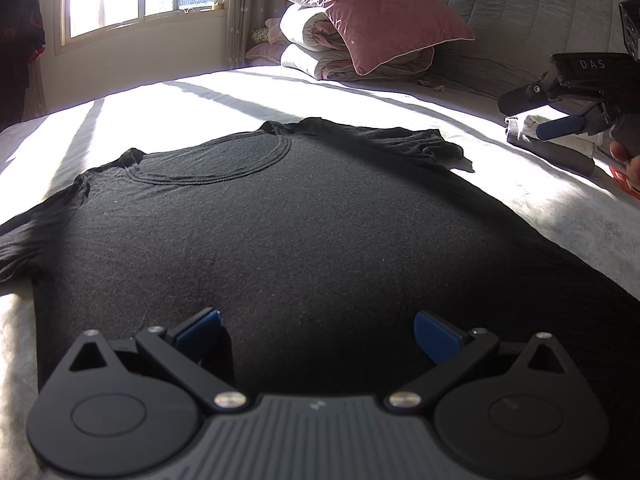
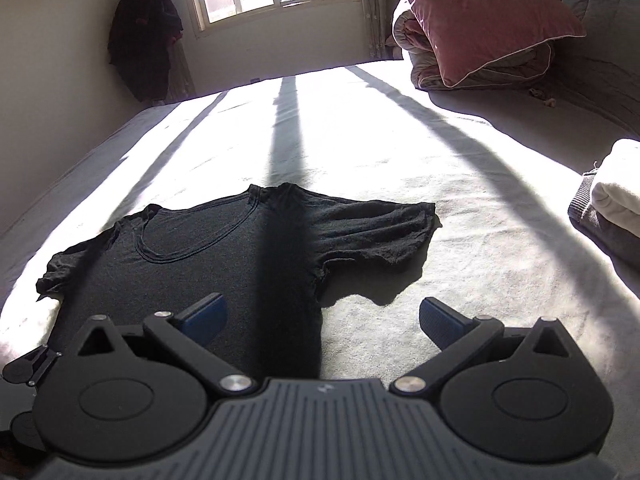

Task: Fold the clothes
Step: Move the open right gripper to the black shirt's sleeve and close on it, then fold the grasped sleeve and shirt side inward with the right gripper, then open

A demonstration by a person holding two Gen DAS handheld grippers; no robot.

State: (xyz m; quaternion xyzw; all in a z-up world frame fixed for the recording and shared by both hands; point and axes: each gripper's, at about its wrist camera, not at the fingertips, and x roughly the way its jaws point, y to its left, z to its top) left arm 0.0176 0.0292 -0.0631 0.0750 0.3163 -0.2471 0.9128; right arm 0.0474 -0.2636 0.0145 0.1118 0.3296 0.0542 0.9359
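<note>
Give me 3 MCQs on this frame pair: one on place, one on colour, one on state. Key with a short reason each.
1. Where does the T-shirt lie?
A. hung by the window
B. spread on the bed
C. on top of the pillow

2. What colour is the pillow leaning on the rolled duvet?
A. dusty pink
B. green
C. yellow

3. How do the two claws stand?
A. both shut on cloth
B. left shut, right open
C. both open, holding nothing

Key: 1 B, the shirt lies flat on the pale sheet with its neckline towards the window. 2 A, the pillow is pink with light piping. 3 C, the left claw and right claw each show blue pads spread wide with nothing between them.
</note>
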